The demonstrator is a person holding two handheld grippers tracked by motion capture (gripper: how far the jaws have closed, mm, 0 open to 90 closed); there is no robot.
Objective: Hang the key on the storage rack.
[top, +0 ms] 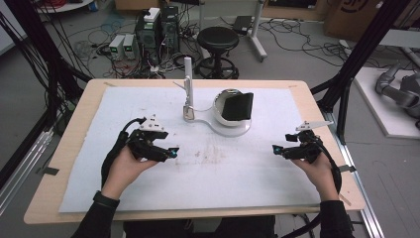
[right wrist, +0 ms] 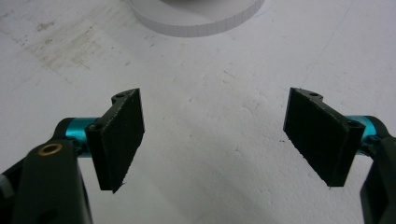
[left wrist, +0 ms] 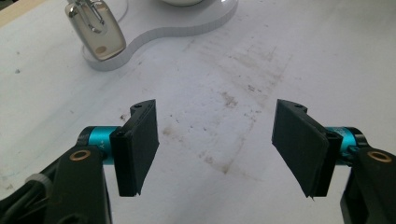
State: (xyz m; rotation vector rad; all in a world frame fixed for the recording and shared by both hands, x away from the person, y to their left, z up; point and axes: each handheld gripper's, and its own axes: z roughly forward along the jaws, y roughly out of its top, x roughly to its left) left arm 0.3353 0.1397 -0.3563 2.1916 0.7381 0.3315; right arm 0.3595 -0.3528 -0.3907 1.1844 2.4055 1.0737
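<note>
**Operator:** Report claw state.

**Me:** My left claw (top: 173, 152) is spread wide, nothing between its pads. My right claw (top: 276, 149) is likewise spread and empty. Both hover low over the white mat (top: 124, 104) on the counter (top: 79, 119).

**Operator:** Locate the work item.

**Me:** The white stand (top: 225, 130) sits at upper centre of the high view. A black pouch-like item (top: 236, 106) rests in its bowl end; a metal clip (top: 188, 112) with an upright white post (top: 188, 74) occupies its narrow end.

**Operator:** Relation to the claws?

**Me:** The stand lies above and between both claws, apart from each. Its long axis runs left-right across the frame. In the left gripper view the clip (left wrist: 97, 31) appears at upper left, so I judge my left claw nearer the clip end; my right claw is nearer the bowl end, whose base rim (right wrist: 196, 21) shows at the top of the right gripper view.
</note>
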